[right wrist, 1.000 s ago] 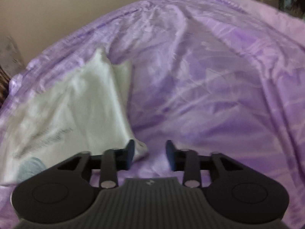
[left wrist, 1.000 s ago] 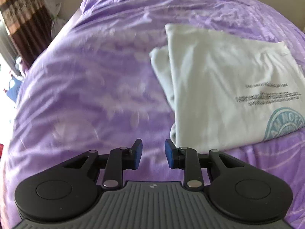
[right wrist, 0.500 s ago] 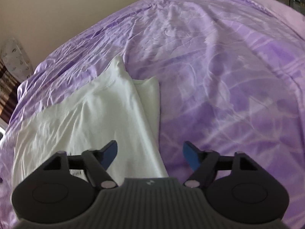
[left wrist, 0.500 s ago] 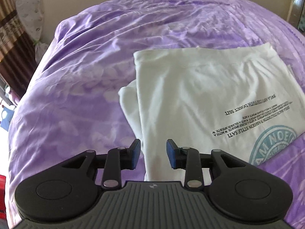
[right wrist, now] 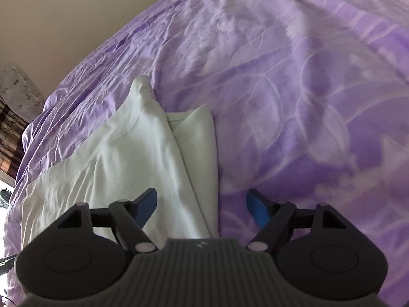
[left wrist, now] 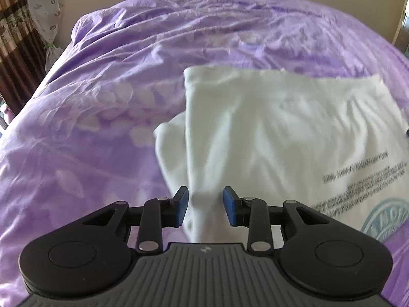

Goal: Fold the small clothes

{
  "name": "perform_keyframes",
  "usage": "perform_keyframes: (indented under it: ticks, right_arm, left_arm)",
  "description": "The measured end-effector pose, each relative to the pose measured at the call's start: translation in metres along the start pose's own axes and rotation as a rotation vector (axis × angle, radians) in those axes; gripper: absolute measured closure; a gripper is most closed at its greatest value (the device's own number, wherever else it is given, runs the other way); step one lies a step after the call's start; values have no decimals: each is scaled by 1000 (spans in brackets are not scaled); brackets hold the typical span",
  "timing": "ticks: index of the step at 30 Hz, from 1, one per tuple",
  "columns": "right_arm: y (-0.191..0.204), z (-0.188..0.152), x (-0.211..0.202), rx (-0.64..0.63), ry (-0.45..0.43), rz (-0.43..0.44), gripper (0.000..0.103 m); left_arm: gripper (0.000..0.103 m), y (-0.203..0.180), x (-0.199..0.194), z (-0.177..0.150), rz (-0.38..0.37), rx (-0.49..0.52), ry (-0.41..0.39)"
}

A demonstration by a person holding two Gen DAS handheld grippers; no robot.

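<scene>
Left wrist view: the left gripper hangs over the near left corner of the white T-shirt, which lies partly folded on the purple bedspread, its sides turned in to make a long panel. The jaws stand part open and apart from each other, the blue pads either side of the shirt's left folded edge, with cloth showing in the gap; whether the pads already touch the fabric cannot be told, and nothing looks pinched or lifted. From this tool the shirt runs away up the bed and off to the right, its long axis pointing roughly towards the far edge of the bed. A tucked sleeve sticks out beyond the left fold line. The printed text and round emblem sit at the near right, so the hem end seems to be the far one.

Right wrist view: the right gripper has its jaws spread wide and empty. Its left pad is over the white T-shirt, the right pad over bare purple bedspread, so the shirt's right folded edge runs straight up between them. Here the garment lies ahead and to the left, narrowing to a peaked corner at the far end.

Each hand is placed at its own near corner, neither clearly nearer; the likely next fold, I judge, carries this near end lengthwise towards the far one
</scene>
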State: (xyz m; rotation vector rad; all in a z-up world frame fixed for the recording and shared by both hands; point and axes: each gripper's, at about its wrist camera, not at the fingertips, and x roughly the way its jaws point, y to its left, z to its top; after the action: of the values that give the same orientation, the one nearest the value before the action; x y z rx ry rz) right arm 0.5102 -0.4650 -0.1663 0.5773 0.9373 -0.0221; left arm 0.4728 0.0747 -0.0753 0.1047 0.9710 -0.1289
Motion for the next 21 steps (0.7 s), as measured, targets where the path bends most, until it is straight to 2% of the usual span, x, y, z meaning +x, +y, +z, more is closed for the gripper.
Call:
perform_keyframes:
  ticks: [6,10,13,15,17,19,21]
  right_arm:
    - [-2,2,15,-7,1,96,29]
    - [-8,5,19,23,1,150,41]
    - [-16,7,22,54,4,186,43]
    - [-16,9,23,54,-2,196,57]
    - [-17,8,25,60,3,213,75]
    - [-16,8,25,54,6,225,87]
    - [-7,8,20,8,-7,202,92]
  left_arm:
    - [65,-21,10,12,-29,21,-44]
    - [65,-32,15,14,-37,41,-55]
    - [62,-36,21,16,-31,50,-40]
    - [62,-37,23,17,-24,51,-35]
    - [62,-35,23,17,-22,39,-32]
    - [62,-33,23,19,-13,27,-7]
    - [62,-32,20,18,-1,29,8]
